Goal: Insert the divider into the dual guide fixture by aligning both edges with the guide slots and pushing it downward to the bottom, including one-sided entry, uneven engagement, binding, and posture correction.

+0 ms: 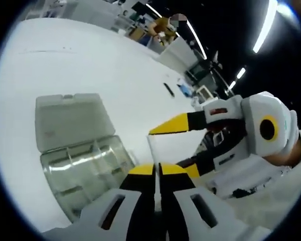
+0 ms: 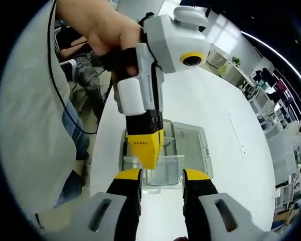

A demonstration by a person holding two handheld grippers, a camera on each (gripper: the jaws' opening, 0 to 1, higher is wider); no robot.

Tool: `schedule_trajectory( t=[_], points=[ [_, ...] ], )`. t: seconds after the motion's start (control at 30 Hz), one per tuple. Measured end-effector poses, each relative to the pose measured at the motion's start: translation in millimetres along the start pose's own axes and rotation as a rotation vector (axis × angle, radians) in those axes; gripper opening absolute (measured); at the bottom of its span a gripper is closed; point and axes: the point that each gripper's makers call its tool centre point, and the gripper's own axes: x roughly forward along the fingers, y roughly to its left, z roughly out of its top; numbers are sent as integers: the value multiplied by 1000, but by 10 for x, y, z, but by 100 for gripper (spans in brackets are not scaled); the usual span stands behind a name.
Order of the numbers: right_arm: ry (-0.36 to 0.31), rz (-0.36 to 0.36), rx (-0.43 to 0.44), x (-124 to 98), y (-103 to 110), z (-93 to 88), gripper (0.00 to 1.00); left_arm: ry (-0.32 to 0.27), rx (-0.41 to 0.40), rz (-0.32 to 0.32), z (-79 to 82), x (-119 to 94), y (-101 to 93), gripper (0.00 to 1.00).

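1. Nearest to the lens in the left gripper view are the two yellow-tipped jaws of the left gripper, pressed together, and a thin clear sheet, which I judge to be the divider, rises from just ahead of their tips. The sheet is almost invisible, so I cannot say with certainty that the jaws pinch it, but it looks so.

2. To the right of these jaws the right gripper comes in. Its jaws stand apart, one above and one below the near part of the divider, not closed on it.

3. In the right gripper view the right gripper has a wide gap between its own jaws. Ahead of it the left gripper points down, with the divider at its tip.

4. Beyond both tools stands the clear box with its lid folded open on the white table. I take it as the guide fixture.

5. My judgement is that the task is at an early stage. The divider is held above and in front of the box, not yet in any slot. Aligning both edges and pushing down to the bottom are left.
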Motion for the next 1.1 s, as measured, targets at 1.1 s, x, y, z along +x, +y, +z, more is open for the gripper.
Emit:
schedule_trajectory(
  t=[1.1],
  points=[
    [-18,-10,-20,-28,12,62,29,-15,-39,-7,-10,-76,27,0]
  ],
)
